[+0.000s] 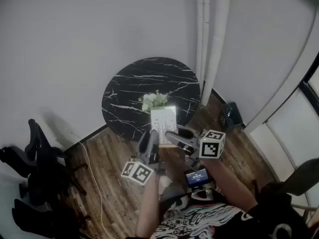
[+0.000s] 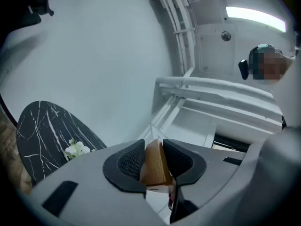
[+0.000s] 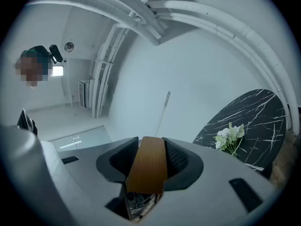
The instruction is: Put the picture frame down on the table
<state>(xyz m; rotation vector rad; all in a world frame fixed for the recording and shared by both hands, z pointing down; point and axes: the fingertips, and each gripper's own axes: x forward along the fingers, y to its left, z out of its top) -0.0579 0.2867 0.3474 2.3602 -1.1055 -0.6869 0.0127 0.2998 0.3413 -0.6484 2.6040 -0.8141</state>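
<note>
A person is holding a frame (image 1: 163,118) in both grippers over the near edge of a round black marble table (image 1: 124,88). The left gripper (image 2: 154,160) is clamping its jaws narrowly on the frame's wooden edge, and the right gripper (image 3: 146,161) is pinching another wooden side the same way. The frame is hanging just beside white flowers (image 1: 153,100), apparently clear of the tabletop, though the head view is leaving that uncertain.
</note>
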